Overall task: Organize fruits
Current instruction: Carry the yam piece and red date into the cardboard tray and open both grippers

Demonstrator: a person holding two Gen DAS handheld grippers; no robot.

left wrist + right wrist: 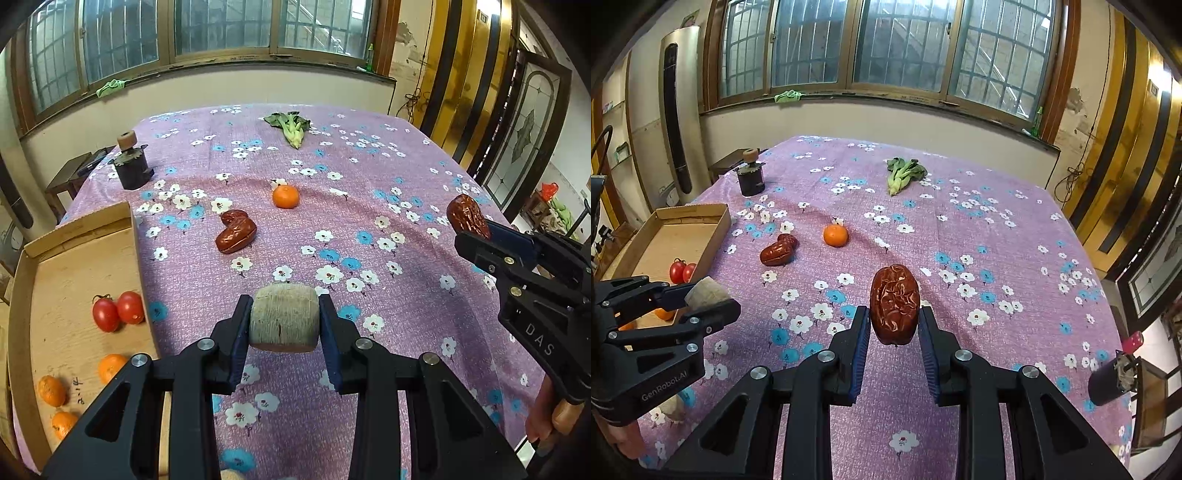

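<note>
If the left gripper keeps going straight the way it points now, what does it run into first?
Probably bare tablecloth. The left gripper, shut on its grey-green fruit, aims between the red dates and nothing else; depth is uncertain.

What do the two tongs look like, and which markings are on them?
Both are matte black plastic frames with triangular cutouts and round silver pivot bolts. The fingers carry ribbed blue pads. The left tongs read "GenRobot.AI" in pale letters on the side; the right tongs show "DAS". No cables or sleeves are visible.
</note>
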